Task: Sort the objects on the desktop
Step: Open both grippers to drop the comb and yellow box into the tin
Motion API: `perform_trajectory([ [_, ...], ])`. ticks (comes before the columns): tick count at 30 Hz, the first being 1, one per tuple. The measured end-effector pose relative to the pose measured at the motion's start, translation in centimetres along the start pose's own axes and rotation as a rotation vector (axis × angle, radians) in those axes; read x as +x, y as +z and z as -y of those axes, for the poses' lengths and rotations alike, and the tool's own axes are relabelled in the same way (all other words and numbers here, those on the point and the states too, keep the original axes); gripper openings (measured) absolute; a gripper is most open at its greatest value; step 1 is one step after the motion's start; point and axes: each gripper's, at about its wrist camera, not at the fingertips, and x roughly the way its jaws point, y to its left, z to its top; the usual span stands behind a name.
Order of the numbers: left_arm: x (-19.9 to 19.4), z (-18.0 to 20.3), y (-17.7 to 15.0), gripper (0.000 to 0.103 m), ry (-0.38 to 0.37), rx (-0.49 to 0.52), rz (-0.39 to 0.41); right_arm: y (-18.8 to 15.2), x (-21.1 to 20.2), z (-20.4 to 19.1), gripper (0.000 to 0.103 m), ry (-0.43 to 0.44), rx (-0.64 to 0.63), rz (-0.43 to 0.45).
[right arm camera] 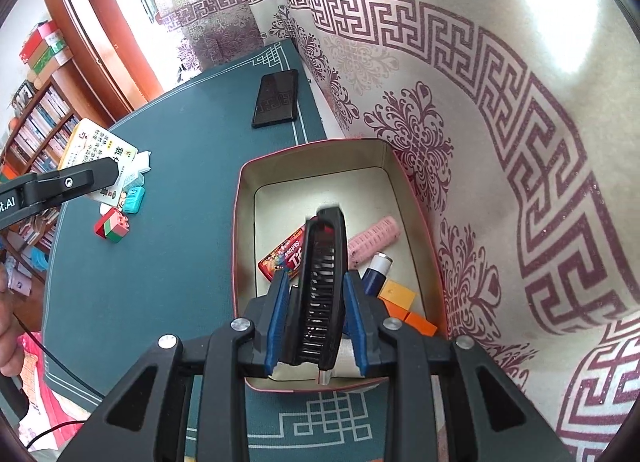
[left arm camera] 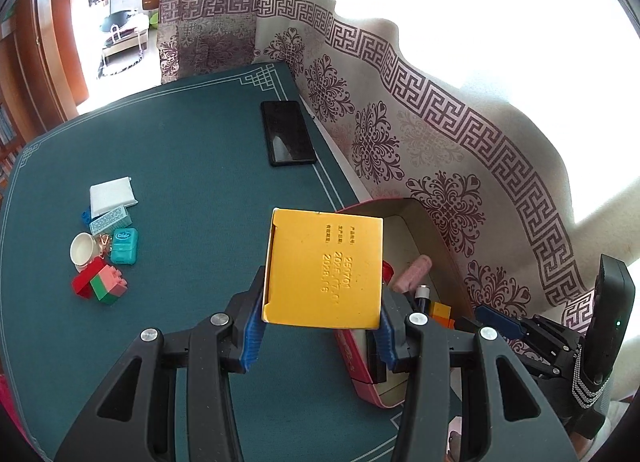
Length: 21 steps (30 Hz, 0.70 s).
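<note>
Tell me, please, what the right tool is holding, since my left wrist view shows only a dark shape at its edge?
Observer: The right tool is shut on a black slatted gadget, which stands upright between the blue pads.
Operator: Thank you. Where is it relative to the tin?
Observer: In the right wrist view it hangs in front of the inside of the open tin, at the near end.
Operator: The yellow box hides the tin's middle from me. What lies there?
Observer: A red Skittles pack lies flat on the bottom, to the left of the pink roller.
</note>
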Motion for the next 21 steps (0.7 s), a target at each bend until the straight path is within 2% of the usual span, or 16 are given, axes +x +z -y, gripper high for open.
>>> perform_trajectory([
  [4,0.3,0.5,0.0,0.049,-0.005,0.009,-0.006,-0.2,0.0,0.4,0.038,-0.003,0.007,-0.003],
  [21,1.7,3.9,1.4,0.049,-0.03,0.066,-0.007,-0.8,-0.3,0.5,0.038,0.002,0.003,-0.01],
])
